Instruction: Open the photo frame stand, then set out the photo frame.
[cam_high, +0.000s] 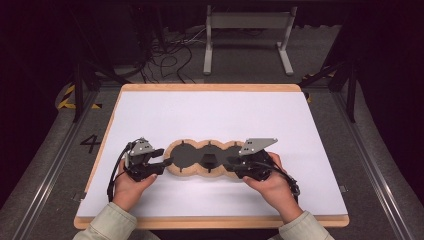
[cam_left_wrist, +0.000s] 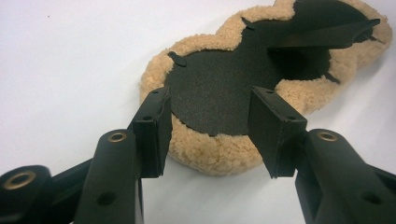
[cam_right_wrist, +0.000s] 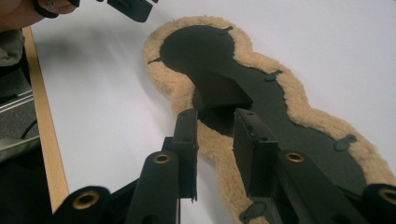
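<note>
Lying flat across the lower middle of the high view, on the table: a three-lobed fleece mat, stretched left to right, well apart from the board's far edge at the top. At the mat's left end, the left gripper, jaws astride the leftmost lobe's rim; at its right end, the right gripper, jaws over the rightmost lobe. Behind the table, in the upper centre of the frame, a metal stand on the floor, with cables to its left.
</note>
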